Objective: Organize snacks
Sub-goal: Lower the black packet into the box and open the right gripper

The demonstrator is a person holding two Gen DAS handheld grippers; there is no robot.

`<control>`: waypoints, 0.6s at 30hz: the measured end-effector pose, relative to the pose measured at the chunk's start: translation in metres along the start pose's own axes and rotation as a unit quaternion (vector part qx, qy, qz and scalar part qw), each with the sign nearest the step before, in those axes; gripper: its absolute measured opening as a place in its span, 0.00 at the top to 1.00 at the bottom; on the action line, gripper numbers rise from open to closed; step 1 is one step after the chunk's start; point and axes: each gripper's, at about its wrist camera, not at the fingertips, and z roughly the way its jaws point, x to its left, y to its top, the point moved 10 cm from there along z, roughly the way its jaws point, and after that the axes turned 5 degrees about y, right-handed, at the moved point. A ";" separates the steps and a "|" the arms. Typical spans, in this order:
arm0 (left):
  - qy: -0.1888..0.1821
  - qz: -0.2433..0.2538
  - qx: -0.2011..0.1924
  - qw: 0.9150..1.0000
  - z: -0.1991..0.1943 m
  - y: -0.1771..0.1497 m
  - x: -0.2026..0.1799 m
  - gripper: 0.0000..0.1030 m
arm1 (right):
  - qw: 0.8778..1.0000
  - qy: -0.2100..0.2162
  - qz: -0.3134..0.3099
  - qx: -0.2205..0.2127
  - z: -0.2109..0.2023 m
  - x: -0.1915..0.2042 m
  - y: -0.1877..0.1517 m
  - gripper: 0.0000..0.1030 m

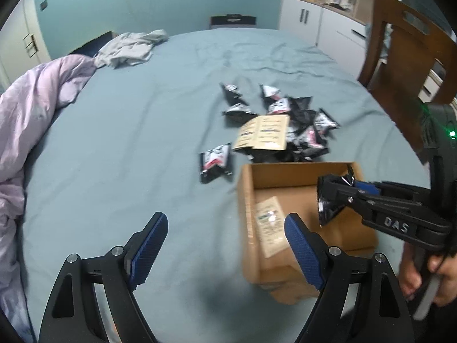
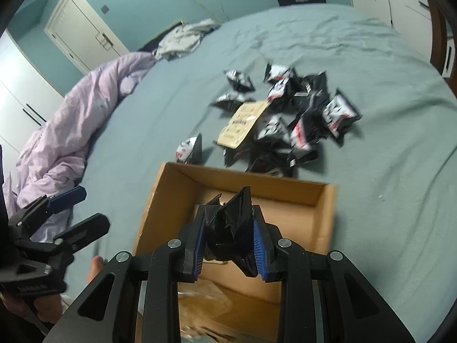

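Observation:
An open cardboard box [image 1: 288, 171] [image 2: 257, 178] sits on the bed, and a beige packet [image 1: 268, 225] lies flat inside it. My right gripper [image 2: 230, 214] [image 1: 328, 191] is shut on a crumpled black snack packet [image 2: 231, 228] [image 1: 328, 210] over the box interior. My left gripper [image 1: 225, 223] [image 2: 85, 208] stands open and empty, above the sheet just left of the box. Beyond the box lies a pile of black snack packets [image 1: 308, 134] [image 2: 300, 114] with another beige packet [image 1: 265, 131] [image 2: 242, 120] on it. One black packet [image 1: 215, 161] [image 2: 190, 147] lies apart, near the box's far left corner.
A lilac duvet [image 1: 34, 108] [image 2: 80, 120] is bunched along the bed's left side, with grey clothing [image 1: 131, 48] at the far end. A wooden chair [image 1: 405, 48] and white cabinets [image 1: 311, 20] stand to the right. A person's hand [image 1: 428, 274] holds the right gripper's handle.

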 end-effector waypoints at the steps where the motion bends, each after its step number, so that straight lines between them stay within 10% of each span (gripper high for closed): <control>1: 0.001 -0.006 0.006 1.000 0.004 0.000 0.003 0.18 | 1.000 0.003 0.002 0.006 0.005 0.004 0.000 0.73; 14: 0.037 -0.043 -0.040 0.998 -0.001 0.018 0.041 0.18 | 0.990 -0.025 0.127 0.058 0.091 0.008 0.014 0.71; 18: 0.040 -0.047 -0.049 0.997 -0.006 0.020 0.044 0.18 | 0.983 -0.013 0.168 0.075 0.092 0.003 0.011 0.50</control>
